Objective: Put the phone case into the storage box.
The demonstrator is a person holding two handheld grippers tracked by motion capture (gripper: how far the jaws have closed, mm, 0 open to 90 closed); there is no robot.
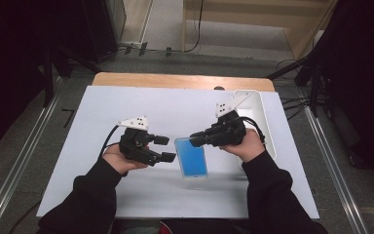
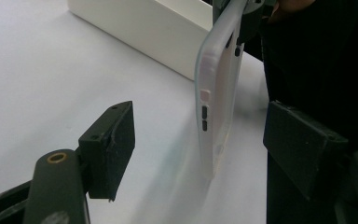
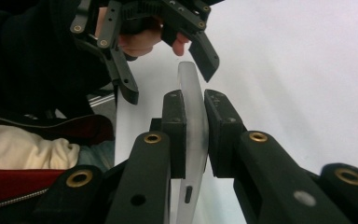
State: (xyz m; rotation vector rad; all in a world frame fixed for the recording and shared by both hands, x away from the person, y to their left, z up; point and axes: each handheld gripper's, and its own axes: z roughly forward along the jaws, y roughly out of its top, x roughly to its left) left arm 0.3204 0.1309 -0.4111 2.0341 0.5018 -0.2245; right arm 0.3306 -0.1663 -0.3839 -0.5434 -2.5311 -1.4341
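Clamping tight on the phone case (image 3: 193,121), right gripper (image 3: 195,135) holds its top edge above the white table (image 1: 141,107), left gripper (image 2: 200,144) jaws gaping either side of the case's lower end, not touching, white tray (image 1: 263,109) beyond.

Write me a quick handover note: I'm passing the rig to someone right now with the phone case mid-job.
Right gripper: shut on the phone case, pinching one edge and holding it on edge above the white mat.
Left gripper: open, jaws on either side of the case's free edge, not touching it.
Case: translucent, blue face up in the high view, side buttons toward the left gripper.
White tray: at the mat's far right corner, behind the right hand.
Done: case lifted and presented.
Left: probably close the left gripper on the case; what follows is unclear.
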